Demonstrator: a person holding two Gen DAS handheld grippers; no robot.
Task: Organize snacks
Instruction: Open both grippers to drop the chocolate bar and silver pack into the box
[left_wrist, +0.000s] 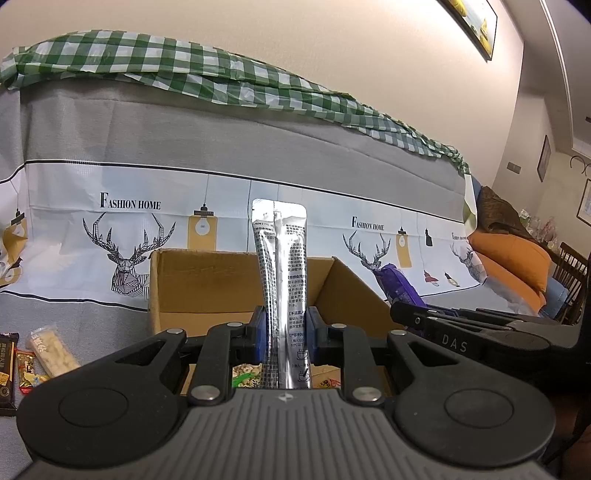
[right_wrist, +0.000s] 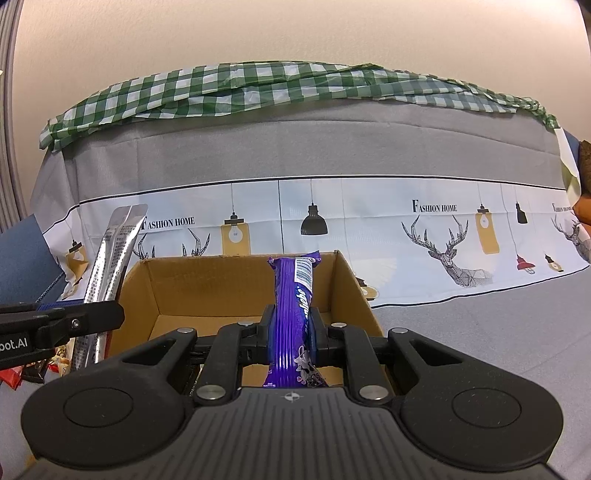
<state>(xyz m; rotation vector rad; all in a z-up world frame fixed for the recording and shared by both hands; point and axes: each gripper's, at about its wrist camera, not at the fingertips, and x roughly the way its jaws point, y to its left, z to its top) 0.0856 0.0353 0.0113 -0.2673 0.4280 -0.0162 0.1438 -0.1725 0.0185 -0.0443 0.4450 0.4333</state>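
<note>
Left gripper (left_wrist: 286, 334): fingers clamp upright silver foil sachet (left_wrist: 280, 258) above open brown cardboard box (left_wrist: 207, 288).
Right gripper (right_wrist: 291, 338): fingers squeeze purple snack bar (right_wrist: 293, 299) over same box.

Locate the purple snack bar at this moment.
The purple snack bar stands upright, clamped in the right gripper over the open cardboard box; in the left wrist view it peeks in at the right, beyond the box.

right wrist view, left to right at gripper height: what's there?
Left gripper → silver sachet it grips → cardboard box → purple snack bar in the right gripper → grey cloth.
</note>
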